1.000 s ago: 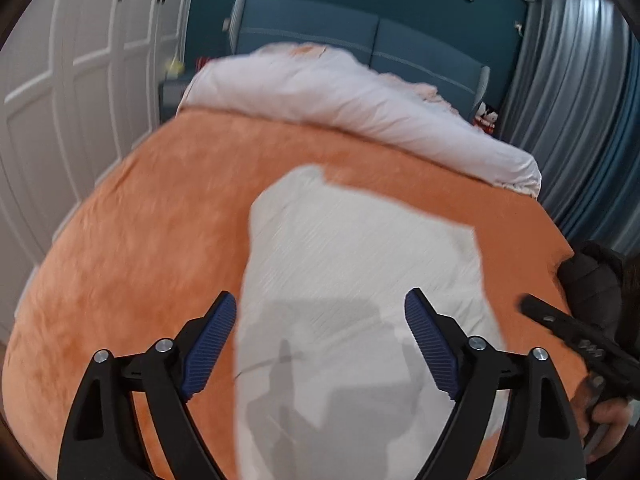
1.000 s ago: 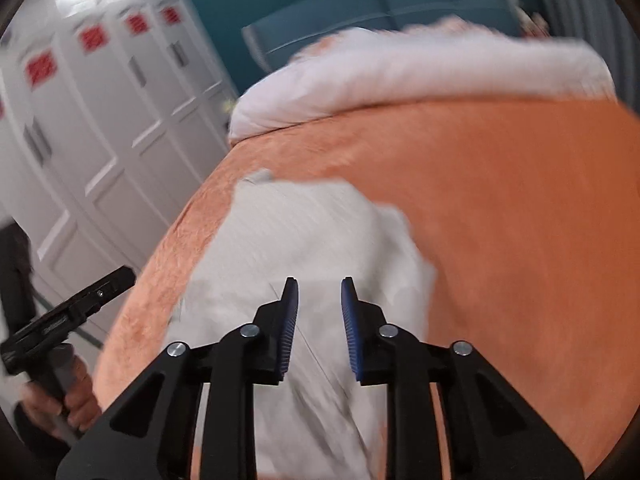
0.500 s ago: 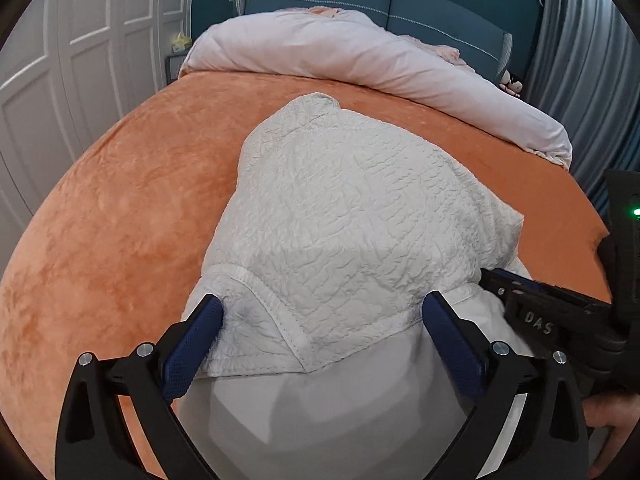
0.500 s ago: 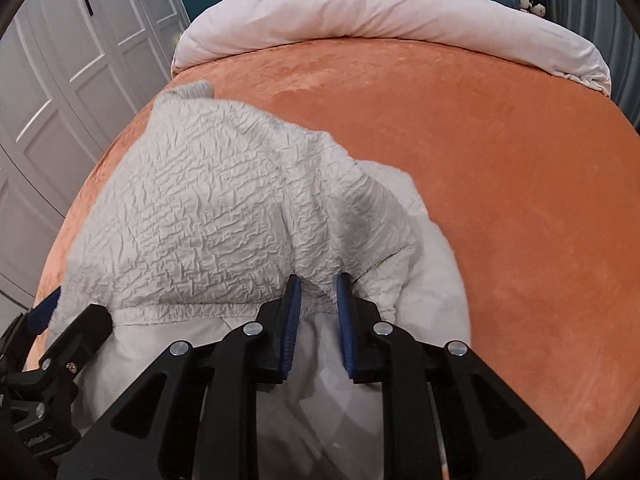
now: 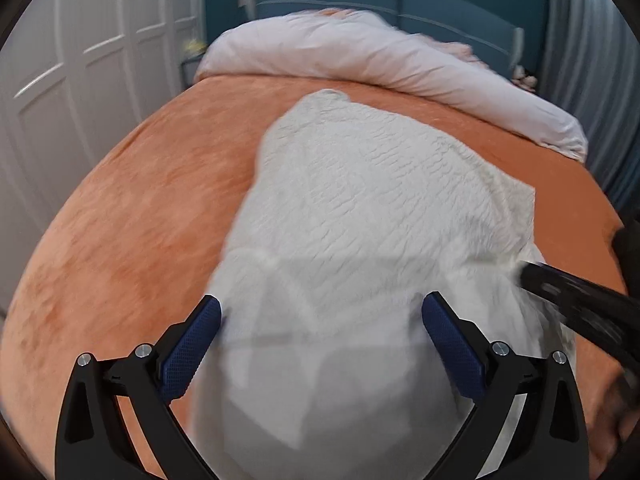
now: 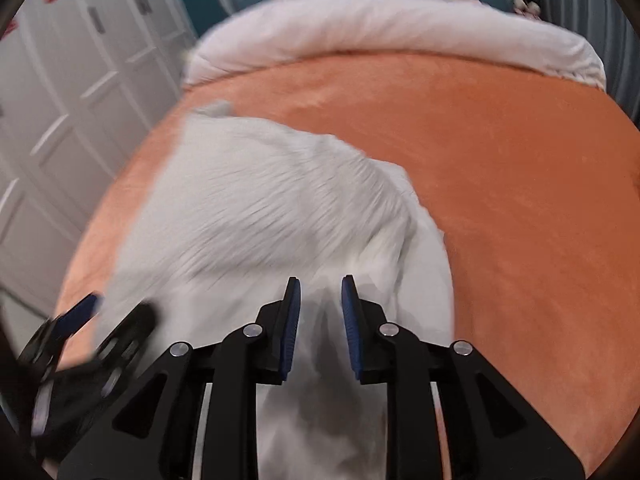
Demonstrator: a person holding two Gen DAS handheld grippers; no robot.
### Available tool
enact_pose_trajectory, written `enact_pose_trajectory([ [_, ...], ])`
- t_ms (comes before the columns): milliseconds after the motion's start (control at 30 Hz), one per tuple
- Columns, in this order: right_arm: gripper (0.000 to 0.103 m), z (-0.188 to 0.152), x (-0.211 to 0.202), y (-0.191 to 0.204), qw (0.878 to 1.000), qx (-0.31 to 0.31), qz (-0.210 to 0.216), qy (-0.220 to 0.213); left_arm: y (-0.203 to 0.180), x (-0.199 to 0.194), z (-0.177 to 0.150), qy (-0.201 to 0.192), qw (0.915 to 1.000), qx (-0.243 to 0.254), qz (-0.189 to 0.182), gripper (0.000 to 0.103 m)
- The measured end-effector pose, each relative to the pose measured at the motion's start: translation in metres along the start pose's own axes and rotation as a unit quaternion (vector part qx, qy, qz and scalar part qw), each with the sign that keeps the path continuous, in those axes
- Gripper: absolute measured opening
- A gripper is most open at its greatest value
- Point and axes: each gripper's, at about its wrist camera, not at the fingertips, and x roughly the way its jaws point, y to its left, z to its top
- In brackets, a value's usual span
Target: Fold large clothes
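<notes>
Left wrist: white garment (image 5: 360,208) mid-bed; orange bedspread (image 5: 132,216) bare leftward.

Bed cover (image 5: 152,200): orange, plush, spread across the bed.
Duvet (image 5: 380,60): pale pink, bunched along the far end.
Headboard (image 5: 400,0): blue, padded.
Wardrobe doors (image 5: 80,80): white, panelled, left.
Curtain (image 5: 592,40): grey, right.

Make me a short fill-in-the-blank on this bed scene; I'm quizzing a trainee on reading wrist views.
1. The white garment lies on a bedspread coloured ____.
2. The left gripper has its jaws spread ____.
3. At the head of the bed lies a rolled pale ____.
4. The closet doors beside the bed are ____ in colour.

Missing words: orange; wide; duvet; white
</notes>
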Motion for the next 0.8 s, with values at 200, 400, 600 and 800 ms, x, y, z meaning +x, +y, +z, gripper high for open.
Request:
enact_pose_trajectory([
  [200,0.024,-0.073,-0.016,0.002,0.998,0.001,-0.001,0.063,-0.002,-0.038,-0.024,0.028,0.9991,0.007,0.030,0.098],
  [400,0.024,-0.113,-0.024,-0.002,0.997,-0.006,-0.020,0.075,-0.004,-0.052,-0.066,0.054,0.9983,0.005,0.021,0.098],
  [600,0.031,-0.132,-0.044,-0.003,0.997,0.000,-0.026,0.077,-0.015,-0.062,-0.094,0.066,0.9974,0.007,0.025,0.098],
  [800,0.036,-0.146,-0.055,0.001,0.998,-0.005,-0.032,0.060,-0.025,-0.065,-0.117,0.083,0.9954,0.027,0.040,0.098],
])
